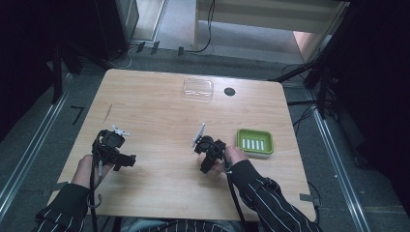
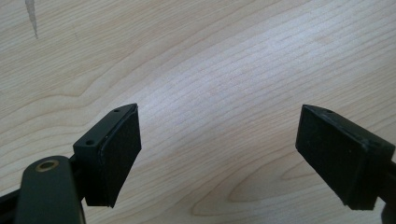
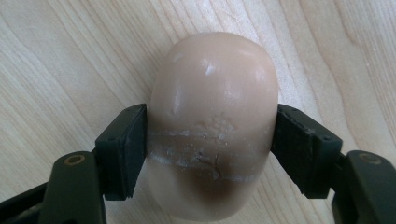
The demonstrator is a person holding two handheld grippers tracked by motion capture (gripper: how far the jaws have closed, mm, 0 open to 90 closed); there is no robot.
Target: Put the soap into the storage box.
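Observation:
A pale beige oval bar of soap lies on the wooden table in the right gripper view. My right gripper is shut on it, both black pads pressed against its long sides. In the high view the right gripper points down at the table's middle, just left of a green soap dish. My left gripper hovers at the left of the table. Its jaws stand wide apart in the left gripper view, with nothing but bare wood between them.
A clear plastic lid and a small black round disc lie near the table's far edge. Cables and dark stands ring the table on the floor. A person's striped sleeves come in from the bottom.

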